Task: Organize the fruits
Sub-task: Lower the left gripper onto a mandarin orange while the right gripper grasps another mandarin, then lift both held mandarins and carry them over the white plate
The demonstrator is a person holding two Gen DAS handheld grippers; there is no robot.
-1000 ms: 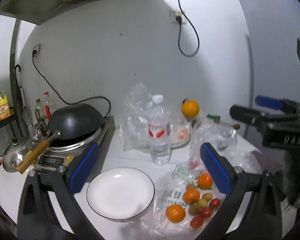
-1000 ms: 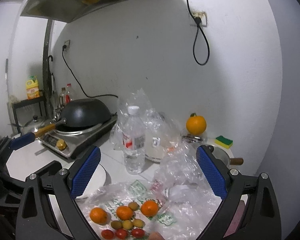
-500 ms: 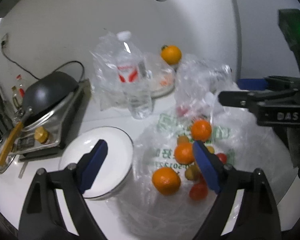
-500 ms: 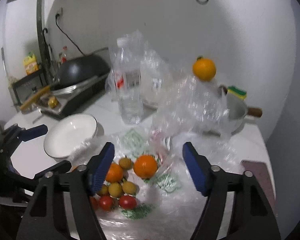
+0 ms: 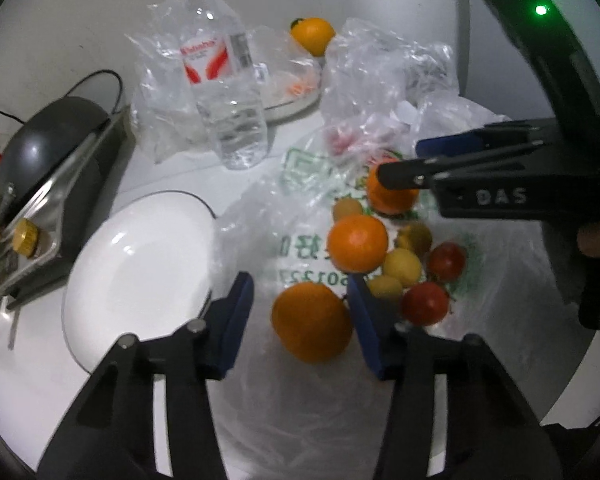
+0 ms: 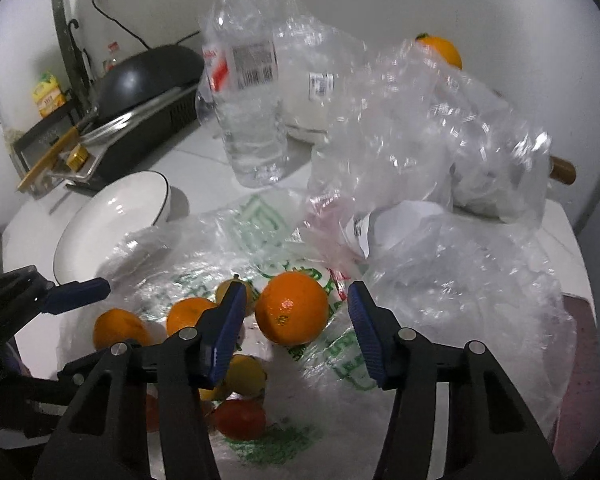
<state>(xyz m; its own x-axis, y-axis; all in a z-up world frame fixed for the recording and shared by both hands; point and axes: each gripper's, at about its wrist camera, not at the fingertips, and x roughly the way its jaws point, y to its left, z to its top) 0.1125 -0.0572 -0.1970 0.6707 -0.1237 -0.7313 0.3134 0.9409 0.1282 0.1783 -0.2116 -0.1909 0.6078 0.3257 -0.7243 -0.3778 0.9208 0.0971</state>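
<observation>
Both tongs have dropped from looking across the kitchen to hanging steeply over the fruit, and their blue pads have drawn in from wide apart. Each now brackets a round orange mandarin: the left tongs (image 5: 300, 316) straddle the nearest mandarin (image 5: 311, 322), the right tongs (image 6: 296, 320) straddle the far mandarin (image 6: 292, 307). Both sets of jaws are closing with the fruit between them; on the left, one pad looks to be at the skin while the other stands clear, and on the right gaps show on both sides, so neither is clamped yet. All the fruit lies on a crumpled clear plastic bag with green print (image 5: 300, 248) spread on the white counter (image 5: 20, 380), with a third mandarin (image 5: 357, 243), small yellow-green fruits (image 5: 402, 266) and red tomatoes (image 5: 424, 304) close together around them. A white bowl with a dark rim (image 5: 140, 276), empty, sits just beside the bag on its left, probably the place for sorted fruit. To do this well, I judge each pair should centre on the mandarin's widest part, close gently enough not to bruise it, and keep the pads off the slippery film, which could lift along and roll the neighbours. A clear water bottle (image 5: 224, 80) stands behind.
</observation>
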